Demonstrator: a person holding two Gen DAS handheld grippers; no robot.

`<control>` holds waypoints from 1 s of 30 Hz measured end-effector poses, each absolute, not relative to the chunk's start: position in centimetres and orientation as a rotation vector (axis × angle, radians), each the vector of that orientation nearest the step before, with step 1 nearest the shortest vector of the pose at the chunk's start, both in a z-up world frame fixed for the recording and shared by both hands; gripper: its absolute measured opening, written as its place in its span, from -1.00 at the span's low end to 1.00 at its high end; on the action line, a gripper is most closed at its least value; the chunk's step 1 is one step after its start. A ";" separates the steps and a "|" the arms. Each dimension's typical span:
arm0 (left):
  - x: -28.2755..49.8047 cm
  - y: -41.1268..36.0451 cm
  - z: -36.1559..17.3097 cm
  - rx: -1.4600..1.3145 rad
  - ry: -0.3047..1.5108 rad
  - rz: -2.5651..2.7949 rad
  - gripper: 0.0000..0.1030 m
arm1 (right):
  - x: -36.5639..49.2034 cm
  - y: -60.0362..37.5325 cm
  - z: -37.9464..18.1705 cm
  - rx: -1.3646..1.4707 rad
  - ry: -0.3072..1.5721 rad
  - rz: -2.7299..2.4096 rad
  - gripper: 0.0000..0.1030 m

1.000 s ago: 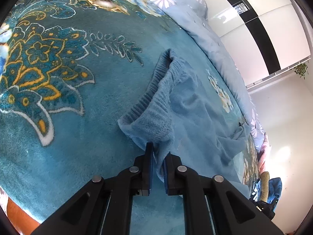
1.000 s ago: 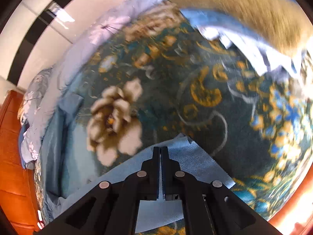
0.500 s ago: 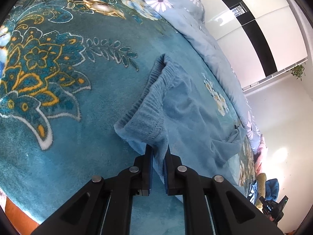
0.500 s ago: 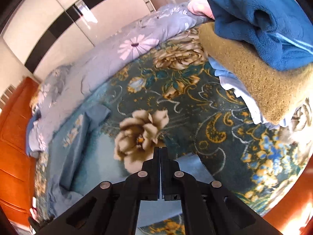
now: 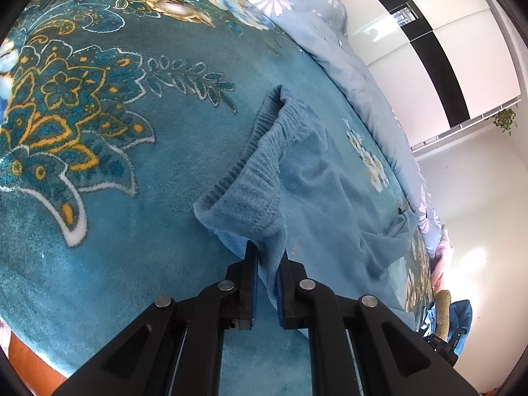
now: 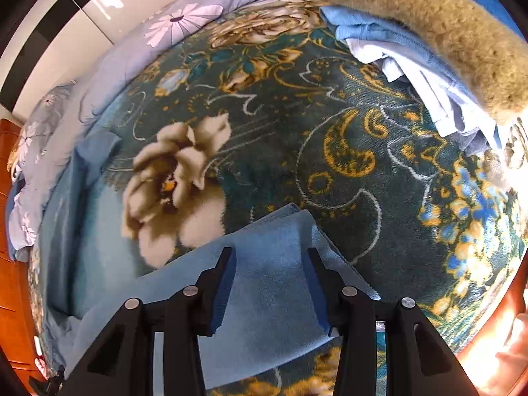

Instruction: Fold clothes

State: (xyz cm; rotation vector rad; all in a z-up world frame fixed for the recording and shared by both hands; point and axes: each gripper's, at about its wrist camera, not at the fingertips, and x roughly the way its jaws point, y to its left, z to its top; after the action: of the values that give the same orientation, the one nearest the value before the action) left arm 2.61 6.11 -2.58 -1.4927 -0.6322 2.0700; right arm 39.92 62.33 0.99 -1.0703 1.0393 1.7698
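Observation:
A light blue fleece garment [image 5: 316,198] lies spread on the patterned teal blanket [image 5: 99,125], its ribbed waistband [image 5: 250,151] bunched at the near end. My left gripper [image 5: 268,254] is shut on a fold of fabric just below the waistband. In the right wrist view the garment's other end [image 6: 270,283] lies flat on the blanket. My right gripper [image 6: 269,254] is open just above it, one finger on each side of the cloth's corner, holding nothing.
A stack of folded clothes, with a tan fleece piece [image 6: 445,29] on top and pale blue pieces [image 6: 396,52] under it, sits at the right. A pale floral duvet [image 5: 330,33] runs along the far edge. An orange wooden bed frame [image 6: 13,247] borders the left.
My right gripper has opened and let go of the garment's end, which now lies flat. The right view has swung back down toward the blanket. My left gripper stays shut on the waistband end.

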 end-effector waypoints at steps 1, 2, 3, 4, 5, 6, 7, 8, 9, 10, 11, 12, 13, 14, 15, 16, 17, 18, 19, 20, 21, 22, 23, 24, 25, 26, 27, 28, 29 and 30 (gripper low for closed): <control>2.6 6.1 -2.6 -1.494 -0.632 2.070 -0.83 | 39.8 62.2 0.9 -1.072 1.030 1.768 -0.10; 2.5 6.2 -2.6 -1.496 -0.630 2.070 -0.83 | 39.7 62.2 1.0 -1.071 1.019 1.769 -0.14; 2.5 6.2 -2.6 -1.497 -0.629 2.070 -0.83 | 39.6 62.1 1.0 -1.070 1.013 1.772 -0.27; 2.5 6.2 -2.7 -1.499 -0.629 2.069 -0.83 | 39.6 62.0 1.1 -1.068 1.014 1.770 -0.60; 2.5 6.3 -2.7 -1.500 -0.629 2.069 -0.83 | 39.6 62.0 1.2 -1.064 1.016 1.769 -0.75; 2.4 6.3 -2.7 -1.501 -0.629 2.068 -0.83 | 39.7 61.9 1.3 -1.054 1.022 1.776 -0.87; 2.4 6.3 -2.7 -1.501 -0.629 2.068 -0.83 | 39.9 61.9 1.4 -1.043 1.028 1.783 -0.95; 2.4 6.3 -2.7 -1.502 -0.629 2.067 -0.83 | 39.9 61.8 1.5 -1.033 1.033 1.790 -0.95; 2.3 6.2 -2.7 -1.500 -0.629 2.067 -0.83 | 39.9 61.7 1.9 -1.022 1.023 1.799 -0.95; 2.3 6.2 -2.6 -1.499 -0.629 2.068 -0.83 | 39.8 61.8 2.5 -1.006 1.021 1.817 -0.95; 2.2 6.2 -2.5 -1.498 -0.628 2.068 -0.83 | 39.8 61.8 3.2 -0.989 1.019 1.835 -0.95; 2.1 6.2 -2.4 -1.495 -0.628 2.068 -0.83 | 39.7 61.8 3.8 -0.972 1.016 1.853 -0.96; 2.1 6.2 -2.2 -1.490 -0.627 2.070 -0.83 | 39.5 61.9 4.8 -0.953 1.009 1.882 -0.95; 2.0 6.3 -2.0 -1.480 -0.628 2.072 -0.83 | 39.3 61.9 6.0 -0.928 0.999 1.920 -0.96; 2.0 6.3 -1.7 -1.469 -0.628 2.074 -0.83 | 39.1 61.9 7.5 -0.894 0.985 1.964 -0.96; 2.0 6.3 -1.3 -1.456 -0.630 2.081 -0.83 | 38.9 61.8 9.0 -0.859 0.972 2.007 -0.96; 2.0 6.3 -1.0 -1.440 -0.637 2.087 -0.83 | 38.9 61.5 10.7 -0.818 0.956 2.050 -0.96; 2.0 6.4 -0.7 -1.430 -0.642 2.086 -0.83 | 39.2 61.0 12.7 -0.767 0.938 2.099 -0.96; 2.0 6.4 -0.6 -1.422 -0.643 2.085 -0.83 | 39.2 60.7 13.6 -0.741 0.926 2.124 -0.96; 2.1 6.4 -0.6 -1.421 -0.642 2.085 -0.83 | 39.7 60.1 14.4 -0.722 0.910 2.141 -0.96; 2.2 6.3 -0.5 -1.420 -0.640 2.085 -0.83 | 40.2 59.4 15.2 -0.703 0.894 2.157 -0.96; 2.2 6.3 -0.5 -1.419 -0.639 2.085 -0.83 | 40.8 58.8 15.8 -0.686 0.878 2.172 -0.96; 2.3 6.2 -0.8 -1.424 -0.645 2.083 -0.83 | 41.7 58.4 15.5 -0.693 0.877 2.169 -0.96; 2.4 6.0 -1.0 -1.431 -0.649 2.083 -0.83 | 42.5 58.1 14.5 -0.717 0.894 2.141 -0.96; 2.4 5.8 -1.3 -1.440 -0.650 2.088 -0.83 | 43.3 57.9 13.5 -0.742 0.911 2.111 -0.96; 2.4 5.7 -1.5 -1.450 -0.654 2.089 -0.83 | 43.9 58.0 12.0 -0.770 0.941 2.074 -0.96; 2.4 5.5 -1.8 -1.459 -0.659 2.089 -0.83 | 44.5 58.2 10.5 -0.797 0.971 2.036 -0.96; 2.5 5.4 -1.7 -1.454 -0.658 2.097 -0.83 | 45.1 58.3 9.1 -0.822 1.001 1.999 -0.96; 2.6 5.3 -1.6 -1.448 -0.656 2.106 -0.83 | 45.6 58.7 7.8 -0.825 1.039 1.972 -0.96; 2.7 5.1 -1.6 -1.443 -0.654 2.114 -0.83 | 46.1 59.1 6.6 -0.828 1.076 1.946 -0.96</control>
State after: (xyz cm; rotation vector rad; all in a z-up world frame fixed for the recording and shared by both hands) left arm 2.66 5.14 -1.57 -1.4425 -0.6541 2.1137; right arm 46.06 59.10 6.60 -0.8278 1.0761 1.9461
